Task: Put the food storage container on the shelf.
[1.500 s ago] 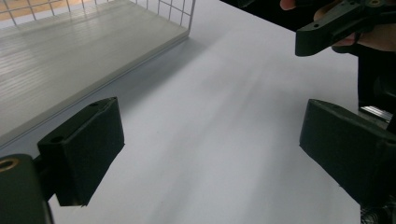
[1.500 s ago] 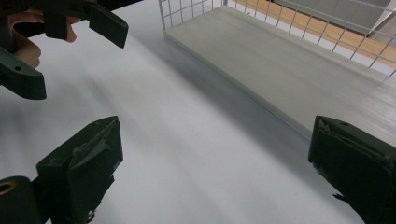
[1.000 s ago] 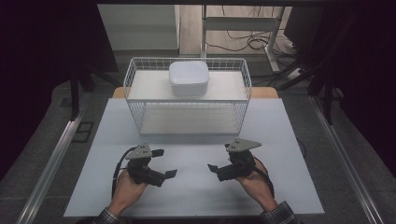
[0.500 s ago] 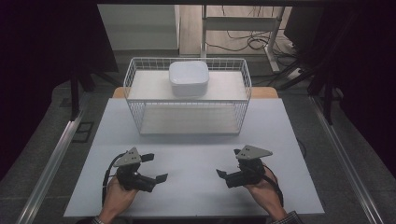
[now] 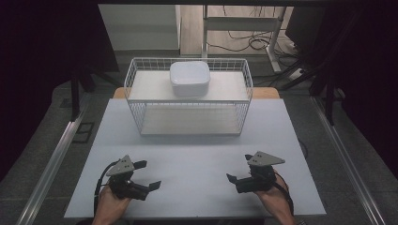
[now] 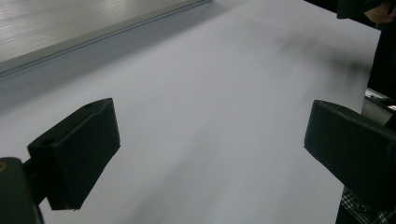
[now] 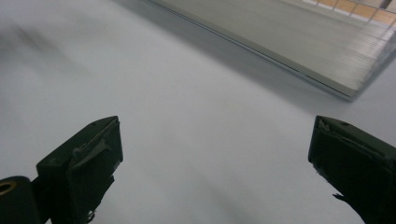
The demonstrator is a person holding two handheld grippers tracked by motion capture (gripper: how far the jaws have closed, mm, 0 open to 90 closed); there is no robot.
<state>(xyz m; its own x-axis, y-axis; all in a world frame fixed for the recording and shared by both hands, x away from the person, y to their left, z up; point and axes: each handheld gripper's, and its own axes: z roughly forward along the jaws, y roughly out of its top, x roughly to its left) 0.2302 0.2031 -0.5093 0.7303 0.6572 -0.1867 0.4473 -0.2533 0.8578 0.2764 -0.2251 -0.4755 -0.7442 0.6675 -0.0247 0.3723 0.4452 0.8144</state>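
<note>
Both your grippers, left gripper (image 5: 143, 174) and right gripper (image 5: 237, 174), rest low on the bench (image 5: 197, 159), jaws wide, empty. Probably pre-reach; next, head for the white container (image 5: 189, 78) on the wire basket (image 5: 187, 104).

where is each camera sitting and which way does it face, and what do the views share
High view: fixed above the person's side, looking forward and down on the white table, wire basket and white container; both hands, left claw and right claw show.
Left gripper view: rides the left claw, facing across the table; its black jaws stand apart.
Right gripper view: rides the right claw, facing the basket's base; jaws apart.
All share the table.
</note>
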